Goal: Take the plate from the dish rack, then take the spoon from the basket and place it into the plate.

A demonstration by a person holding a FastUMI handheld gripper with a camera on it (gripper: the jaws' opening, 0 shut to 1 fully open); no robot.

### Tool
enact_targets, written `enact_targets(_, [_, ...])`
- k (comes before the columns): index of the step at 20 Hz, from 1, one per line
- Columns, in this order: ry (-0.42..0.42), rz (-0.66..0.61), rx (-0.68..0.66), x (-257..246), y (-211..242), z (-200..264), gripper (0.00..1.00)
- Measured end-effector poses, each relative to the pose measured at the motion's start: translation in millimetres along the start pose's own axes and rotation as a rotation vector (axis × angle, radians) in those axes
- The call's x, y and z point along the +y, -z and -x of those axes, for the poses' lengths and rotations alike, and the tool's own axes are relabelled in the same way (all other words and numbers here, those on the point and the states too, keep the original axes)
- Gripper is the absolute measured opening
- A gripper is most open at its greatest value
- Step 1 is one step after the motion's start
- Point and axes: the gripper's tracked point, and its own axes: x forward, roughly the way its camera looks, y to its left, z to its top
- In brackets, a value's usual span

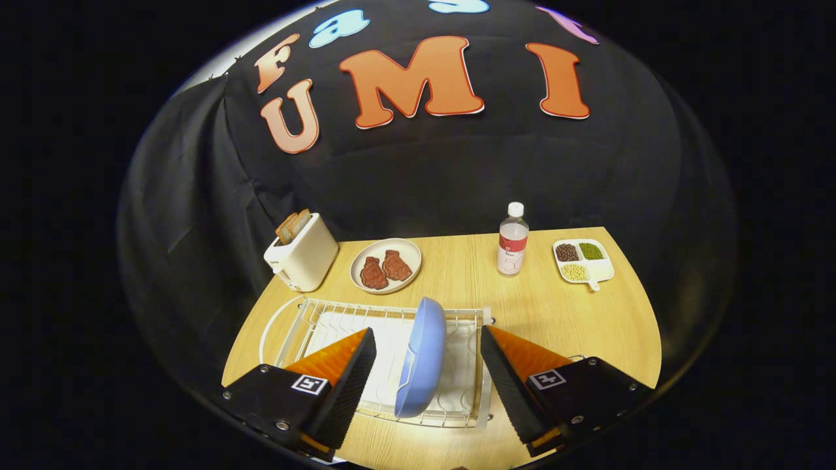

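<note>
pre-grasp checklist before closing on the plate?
1. Hand-held gripper open: ok, fingers spread wide.
2. Blue plate between the fingers: ok, standing on edge in the dish rack.
3. Fingers touching plate: not ok, gaps on both sides.
4. Plate centred: cannot tell, seems nearer the left finger.
5. Free table for set-down: ok, bare wood right of the rack.
6. Spoon and basket located: cannot tell.

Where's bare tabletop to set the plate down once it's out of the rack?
Gripper open, blue plate between its fingers. Bare wood right of the dish rack, below bottle and sectioned tray. Crowded behind the rack: toaster, meat plate.
</note>
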Motion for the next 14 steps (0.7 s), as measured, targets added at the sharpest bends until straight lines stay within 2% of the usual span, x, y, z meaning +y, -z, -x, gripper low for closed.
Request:
enact_targets(4, [0.052, 0.037, 0.127, -6, 18, -23, 0.96])
enact_targets(8, [0.053, 0.021, 0.243, -3, 30, -41, 0.94])
enact_targets(14, [0.078, -0.011, 0.397, -1, 55, -66, 0.80])
